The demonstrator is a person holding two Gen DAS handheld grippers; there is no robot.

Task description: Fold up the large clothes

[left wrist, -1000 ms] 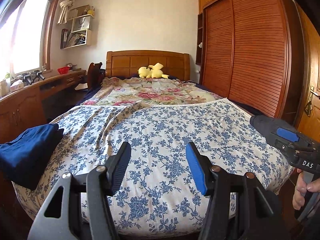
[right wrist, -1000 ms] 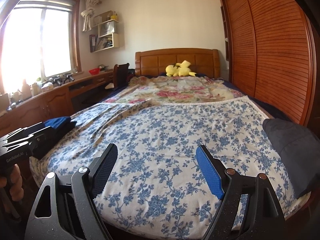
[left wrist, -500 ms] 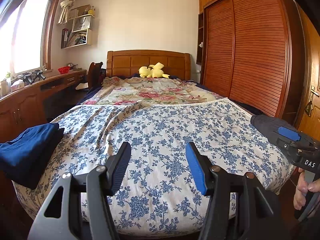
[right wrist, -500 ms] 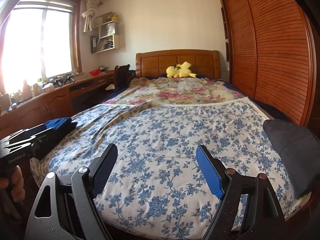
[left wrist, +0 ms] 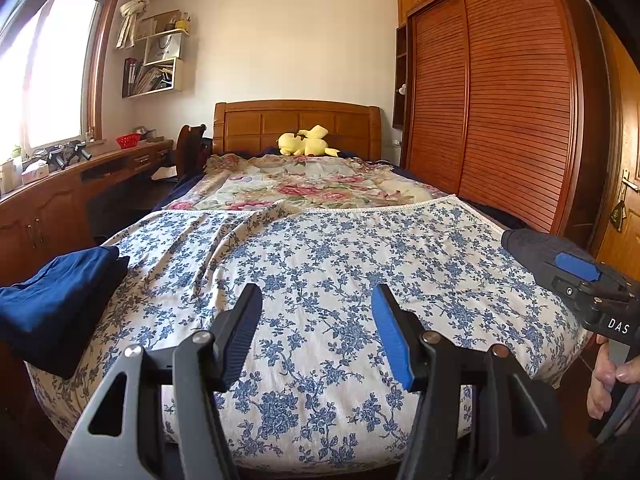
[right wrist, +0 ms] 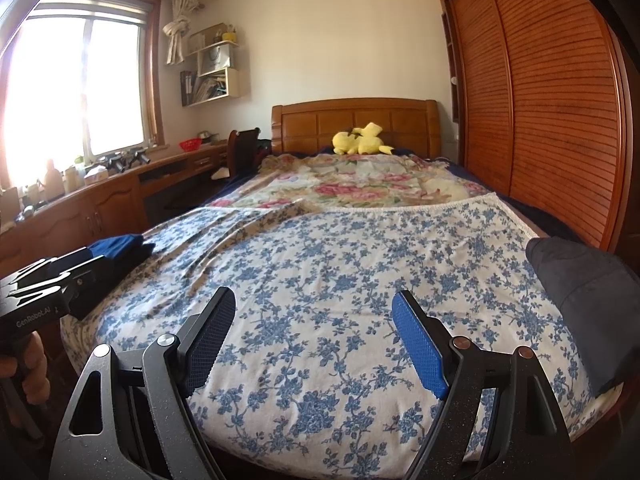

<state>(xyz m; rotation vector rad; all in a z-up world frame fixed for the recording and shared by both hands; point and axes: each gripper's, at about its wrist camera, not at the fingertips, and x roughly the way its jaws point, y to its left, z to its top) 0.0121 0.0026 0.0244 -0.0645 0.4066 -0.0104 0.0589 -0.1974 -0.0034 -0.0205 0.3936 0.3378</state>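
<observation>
**Room Surroundings Ahead of My Tongs**

I face a bed with a wooden headboard [left wrist: 296, 120]. A yellow plush toy [left wrist: 304, 146] lies just in front of the headboard. A pink floral quilt [left wrist: 308, 184] covers the far half of the bed. A blue floral sheet [left wrist: 328, 280] covers the near half, wrinkled toward its left side. A louvered wooden wardrobe [left wrist: 500, 100] stands along the right wall. A sunlit window [right wrist: 76, 88] fills the left wall above a long wooden desk [right wrist: 120, 196]. A red basket [right wrist: 191, 144] sits on the desk. Wall shelves [right wrist: 214, 68] hold books and a paper bag. A knotted curtain [right wrist: 178, 36] hangs beside the window.
</observation>
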